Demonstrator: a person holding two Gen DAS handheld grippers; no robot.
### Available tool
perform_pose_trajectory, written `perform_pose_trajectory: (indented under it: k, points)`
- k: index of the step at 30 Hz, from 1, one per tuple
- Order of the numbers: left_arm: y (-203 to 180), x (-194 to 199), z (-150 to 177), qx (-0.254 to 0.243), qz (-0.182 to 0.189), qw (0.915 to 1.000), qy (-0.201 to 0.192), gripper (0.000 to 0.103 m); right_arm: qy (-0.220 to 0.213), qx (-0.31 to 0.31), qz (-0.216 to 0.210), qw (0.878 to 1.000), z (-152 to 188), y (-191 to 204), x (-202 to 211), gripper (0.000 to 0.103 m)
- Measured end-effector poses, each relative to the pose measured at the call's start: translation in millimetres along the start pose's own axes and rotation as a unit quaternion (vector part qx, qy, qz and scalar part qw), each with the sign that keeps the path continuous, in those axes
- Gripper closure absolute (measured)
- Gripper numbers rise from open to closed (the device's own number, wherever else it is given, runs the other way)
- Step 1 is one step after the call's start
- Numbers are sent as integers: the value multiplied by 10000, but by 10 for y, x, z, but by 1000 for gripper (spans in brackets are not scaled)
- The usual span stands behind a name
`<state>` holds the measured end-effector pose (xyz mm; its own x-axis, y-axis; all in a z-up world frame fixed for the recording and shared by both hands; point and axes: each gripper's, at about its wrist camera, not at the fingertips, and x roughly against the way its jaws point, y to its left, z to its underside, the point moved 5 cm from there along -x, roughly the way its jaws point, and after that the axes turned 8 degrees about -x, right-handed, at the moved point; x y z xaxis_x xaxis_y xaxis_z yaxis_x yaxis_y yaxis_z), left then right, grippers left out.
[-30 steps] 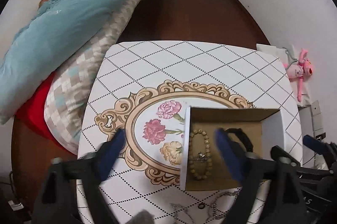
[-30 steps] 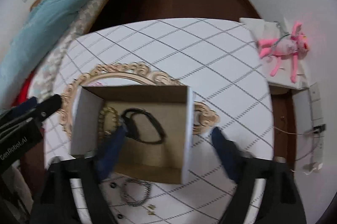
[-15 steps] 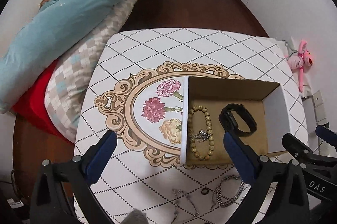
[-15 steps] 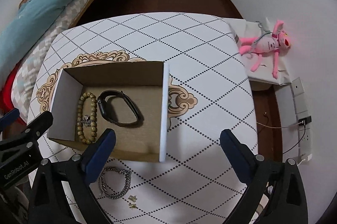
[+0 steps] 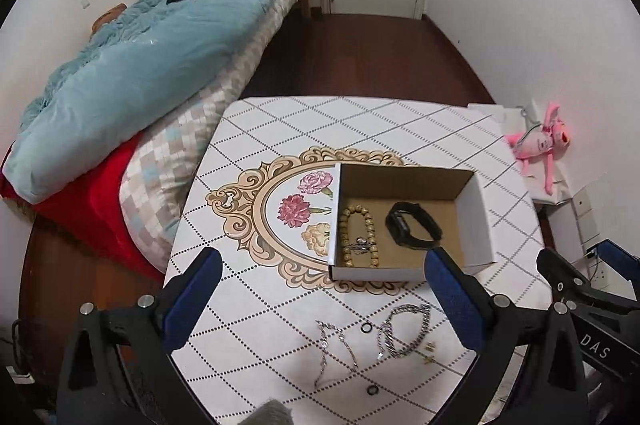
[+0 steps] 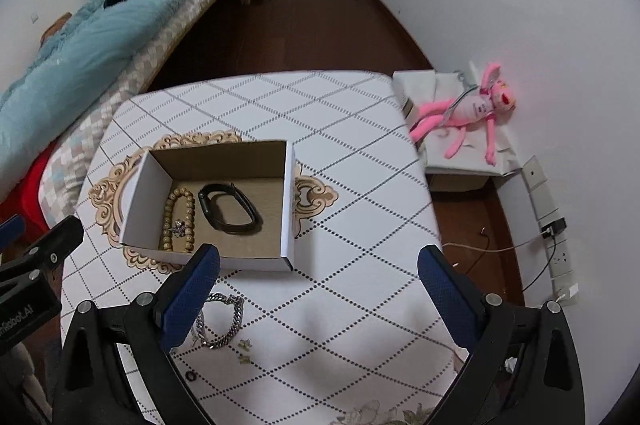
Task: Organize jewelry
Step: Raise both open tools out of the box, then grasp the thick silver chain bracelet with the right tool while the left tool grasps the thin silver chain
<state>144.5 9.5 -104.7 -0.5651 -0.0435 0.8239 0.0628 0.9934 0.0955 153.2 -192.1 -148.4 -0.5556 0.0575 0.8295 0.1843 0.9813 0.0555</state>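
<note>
**Jewelry box half filled, both grippers hanging wide open**

Hovering above the table (image 5: 280, 129) right now, both grippers are spread wide with nothing between the fingers. The left gripper (image 5: 320, 289) sits over the near edge, and the right gripper (image 6: 318, 283) is up over the near right part.

The cardboard box (image 5: 478, 221) sits around the middle of the table, partly over the printed flower frame (image 5: 256, 221). Inside it, the wooden bead bracelet (image 5: 357, 237) lies along the 9 o'clock wall with a small silver charm (image 5: 360, 245) resting on it, and the black watch band (image 5: 412, 225) is just beside it toward 3 o'clock.

Loose stuff lies on the cloth at 6 o'clock from the box: a chunky silver chain bracelet (image 5: 404, 331), a thin silver necklace (image 5: 334, 351) at its 9 o'clock, two small dark rings (image 5: 366, 328), and little gold earrings (image 5: 429, 353).

A pink plush toy (image 6: 468, 113) lies off the table at 3 o'clock.
</note>
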Motion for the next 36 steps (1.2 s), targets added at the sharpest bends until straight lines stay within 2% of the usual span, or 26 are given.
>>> perform_pose_trajectory:
  k: [6, 11, 15, 18, 21, 25, 28, 31, 32, 33, 36]
  points:
    - [-11, 285, -19, 1, 33, 9997, -241, 0, -418, -90, -113, 9990, -43, -68, 466, 3]
    - [40, 265, 56, 103, 45, 9999, -128, 0, -473, -203, -266, 9983, -32, -90, 646, 3]
    - [116, 85, 256, 267, 21, 9994, 236, 0, -167, -278, -363, 9988, 103, -62, 520, 3]
    - [202, -97, 473, 322, -120, 9981, 503, 0, 245, -296, -358, 9986, 316, -24, 238, 2]
    - [328, -335, 727, 331, -375, 9953, 830, 0, 848, -360, -555, 9942, 600, 57, -177, 3]
    - [494, -619, 1082, 397, -561, 9891, 1299, 0, 1288, -366, -693, 9886, 860, 190, -642, 23]
    - [563, -763, 1258, 416, -581, 9857, 1528, 0, 1448, -276, -663, 9868, 983, 285, -931, 28]
    - [566, -879, 1381, 363, -500, 9842, 1661, 1, 1466, -100, -601, 9873, 1034, 373, -1125, 33]
    - [553, -907, 1402, 357, -422, 9840, 1692, 2, 1322, 0, -524, 9898, 1022, 407, -1135, 39]
    - [547, -935, 1421, 365, -326, 9840, 1712, 4, 1277, 126, -522, 9904, 1018, 467, -1153, 40]
    - [478, -990, 1459, 325, -71, 9837, 1767, 12, 1085, 412, -400, 9924, 1013, 599, -1167, 57]
